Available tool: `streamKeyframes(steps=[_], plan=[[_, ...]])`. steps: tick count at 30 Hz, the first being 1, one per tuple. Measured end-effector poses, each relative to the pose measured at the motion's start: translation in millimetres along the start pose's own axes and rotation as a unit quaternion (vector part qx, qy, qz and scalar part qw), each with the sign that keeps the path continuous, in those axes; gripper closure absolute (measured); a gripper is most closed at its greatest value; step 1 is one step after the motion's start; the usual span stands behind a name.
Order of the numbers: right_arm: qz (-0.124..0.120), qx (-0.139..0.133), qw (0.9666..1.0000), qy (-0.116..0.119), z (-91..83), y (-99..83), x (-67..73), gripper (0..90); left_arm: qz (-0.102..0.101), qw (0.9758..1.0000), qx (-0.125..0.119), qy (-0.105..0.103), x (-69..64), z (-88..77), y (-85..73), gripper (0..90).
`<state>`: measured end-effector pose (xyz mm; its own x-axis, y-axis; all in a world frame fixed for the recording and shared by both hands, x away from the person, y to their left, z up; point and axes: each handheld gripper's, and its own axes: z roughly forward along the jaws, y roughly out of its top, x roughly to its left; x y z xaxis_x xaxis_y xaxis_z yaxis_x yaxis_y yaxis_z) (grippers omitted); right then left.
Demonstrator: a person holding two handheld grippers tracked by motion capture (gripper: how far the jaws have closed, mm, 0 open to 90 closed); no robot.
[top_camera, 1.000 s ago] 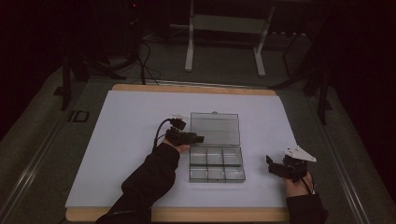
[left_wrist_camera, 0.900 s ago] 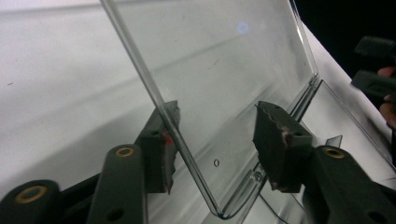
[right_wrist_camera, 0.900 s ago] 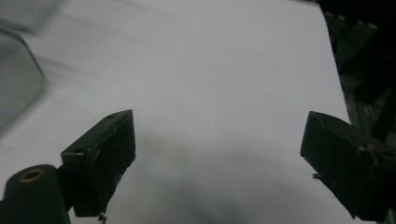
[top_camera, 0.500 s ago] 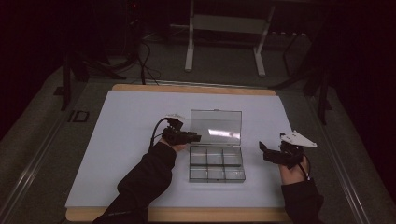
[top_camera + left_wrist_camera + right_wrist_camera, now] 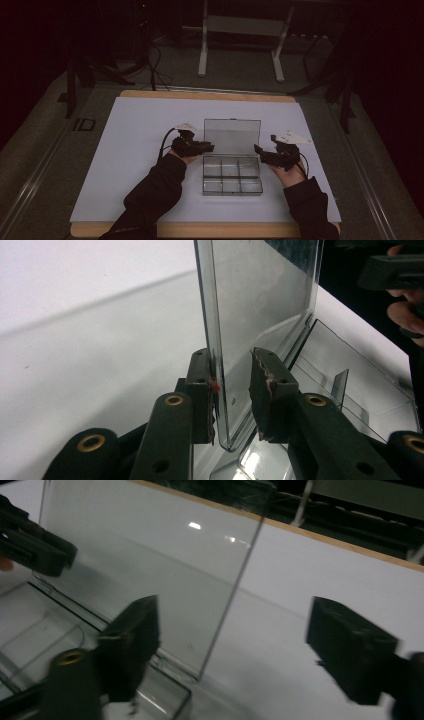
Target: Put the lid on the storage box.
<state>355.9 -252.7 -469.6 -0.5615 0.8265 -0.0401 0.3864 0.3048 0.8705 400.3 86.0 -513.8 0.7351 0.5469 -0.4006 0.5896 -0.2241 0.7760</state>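
A clear plastic compartment box (image 5: 231, 176) sits on the white mat, and its hinged lid (image 5: 232, 136) stands upright. My left gripper (image 5: 207, 147) is at the lid's left edge. In the left gripper view its jaws (image 5: 232, 365) straddle the lid (image 5: 260, 315): one pad touches it, the other stands a small gap away. My right gripper (image 5: 260, 150) is beside the lid's right edge. In the right gripper view it (image 5: 235, 612) is wide open with the lid's edge (image 5: 150, 555) between the jaws, touching neither. The box's compartments (image 5: 40, 625) look empty.
The white mat (image 5: 140, 130) covers a wooden table whose far edge (image 5: 200, 94) shows behind it. Beyond the table stand metal frame legs (image 5: 202, 50) and loose cables (image 5: 155, 65) on a dark floor. Bare mat lies left of the box.
The lid has swung up from lying back to standing upright, with the left gripper following at its left edge. The right gripper has moved up and left, close to the lid's right edge.
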Motion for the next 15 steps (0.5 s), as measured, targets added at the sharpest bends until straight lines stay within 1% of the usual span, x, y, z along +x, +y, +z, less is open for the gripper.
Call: streamKeyframes(steps=[1, 2, 3, 4, 5, 6, 7, 8, 9, 10, 11, 12, 15], plan=[[0.005, 0.002, 0.9999, 0.009, 3.6, 0.7, -0.6, 30.9, 0.001, 1.0, -0.001, 0.0, 0.2, -0.2, -0.4, 73.8], [0.013, 0.004, 0.9998, 0.017, 8.3, 1.1, -2.3, 37.5, -0.001, 1.0, -0.003, -0.002, 0.7, 0.0, -0.9, 73.9], [0.013, 0.004, 0.9998, 0.017, 8.3, 1.1, -2.3, 37.5, -0.001, 1.0, -0.003, -0.002, 0.7, 0.0, -0.9, 73.9], [0.016, 0.015, 0.9996, 0.019, 14.5, 1.1, -4.0, 44.0, -0.001, 1.0, -0.004, -0.006, 1.8, 0.0, -1.3, 74.0], [0.016, 0.015, 0.9996, 0.019, 14.5, 1.1, -4.0, 44.0, -0.001, 1.0, -0.004, -0.006, 1.8, 0.0, -1.3, 74.1], [0.016, 0.027, 0.9993, 0.02, 19.9, 0.5, -5.4, 49.1, 0.001, 0.9999, -0.005, -0.009, 2.5, -0.1, -1.6, 74.3], [0.016, 0.027, 0.9993, 0.02, 19.9, 0.5, -5.4, 49.1, 0.001, 0.9999, -0.005, -0.009, 2.5, -0.1, -1.6, 74.5], [0.017, 0.035, 0.9988, 0.028, 25.4, 0.1, -6.6, 54.4, 0.004, 0.9999, -0.006, -0.009, 2.6, -0.4, -1.9, 74.5], [0.017, 0.035, 0.9988, 0.028, 25.4, 0.1, -6.6, 54.4, 0.004, 0.9999, -0.006, -0.009, 2.6, -0.4, -1.9, 74.6], [0.018, 0.039, 0.998, 0.046, 28.9, 0.4, -6.3, 60.0, 0.004, 0.9999, -0.006, -0.009, 2.7, -0.6, -2.0, 74.6], [0.018, 0.039, 0.998, 0.046, 28.9, 0.4, -6.3, 60.0, 0.004, 0.9999, -0.006, -0.009, 2.7, -0.6, -2.0, 74.6], [0.015, 0.037, 0.9978, 0.053, 29.4, 1.6, -4.7, 64.5, 0.007, 0.9999, -0.006, -0.009, 2.8, -1.0, -2.0, 74.5], [0.011, 0.036, 0.998, 0.05, 28.8, 2.7, -3.2, 65.4, 0.008, 0.9999, -0.005, -0.007, 2.1, -1.4, -1.5, 74.4]])
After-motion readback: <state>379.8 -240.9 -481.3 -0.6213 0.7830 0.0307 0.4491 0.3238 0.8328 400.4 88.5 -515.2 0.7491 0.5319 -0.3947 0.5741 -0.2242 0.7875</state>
